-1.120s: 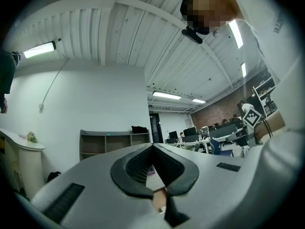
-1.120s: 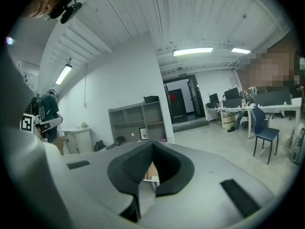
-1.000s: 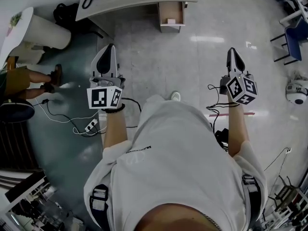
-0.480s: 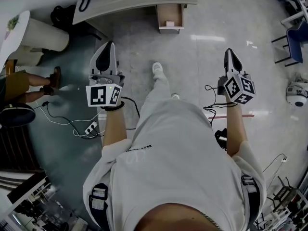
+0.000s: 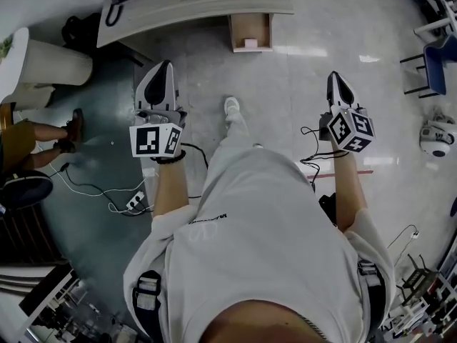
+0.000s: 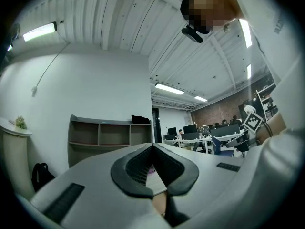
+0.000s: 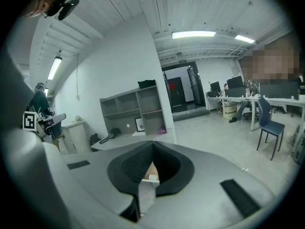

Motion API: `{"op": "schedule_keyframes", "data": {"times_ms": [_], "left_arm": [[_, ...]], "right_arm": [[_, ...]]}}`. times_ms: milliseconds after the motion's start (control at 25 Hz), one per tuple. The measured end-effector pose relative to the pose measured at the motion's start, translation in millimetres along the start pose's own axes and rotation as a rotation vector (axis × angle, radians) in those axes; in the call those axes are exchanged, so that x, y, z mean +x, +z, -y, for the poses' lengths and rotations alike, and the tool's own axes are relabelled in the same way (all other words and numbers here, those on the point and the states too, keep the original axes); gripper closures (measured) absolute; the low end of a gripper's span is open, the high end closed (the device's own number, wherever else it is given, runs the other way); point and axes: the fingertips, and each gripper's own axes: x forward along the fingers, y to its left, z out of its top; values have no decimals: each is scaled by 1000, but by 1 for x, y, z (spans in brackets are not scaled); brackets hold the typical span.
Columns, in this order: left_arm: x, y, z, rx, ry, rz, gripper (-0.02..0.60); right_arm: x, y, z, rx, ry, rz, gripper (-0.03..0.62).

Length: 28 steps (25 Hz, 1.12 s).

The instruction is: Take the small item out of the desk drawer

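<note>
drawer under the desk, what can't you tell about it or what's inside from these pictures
- Small item: head view, too small and far; only a pale pinkish patch at the drawer's front.
- Drawer's back: head view, hidden under the desk.
- Gripper views: the shut jaws of the left gripper and right gripper cover nearly all of the drawer; only a sliver shows.

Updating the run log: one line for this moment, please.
stage: short of desk | left gripper: shut, empty | right gripper: shut, empty | drawer: open | small item: inside drawer
</note>
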Motion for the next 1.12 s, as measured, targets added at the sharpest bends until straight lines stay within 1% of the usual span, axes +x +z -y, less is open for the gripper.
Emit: {"op": "schedule_keyframes", "data": {"times_ms": [160,320,480,640,800,960,1120], "left_arm": [[41,-18,-26,-5,-20,-27,583],[82,-32,-60,-18,-36,-37,583],[128,-49,-75,-43,-101,-46,583],[168,-76,-78,-79,-182,-63,583],[195,-103,-70,-130,-282,-93,583],[216,-133,-59,-153,-322,-127,583],[229,-181,-45,-192,-355,-192,583]], "right_arm": [[51,2,-12,-24,18,-38,595],[102,8,-25,-40,31,-62,595],[152,4,-37,-44,36,-112,595],[196,-8,-50,-72,16,-173,595],[232,-21,-66,-51,26,-219,595],[257,-37,-73,-16,33,-260,594],[283,-63,-71,14,44,-298,595]]}}
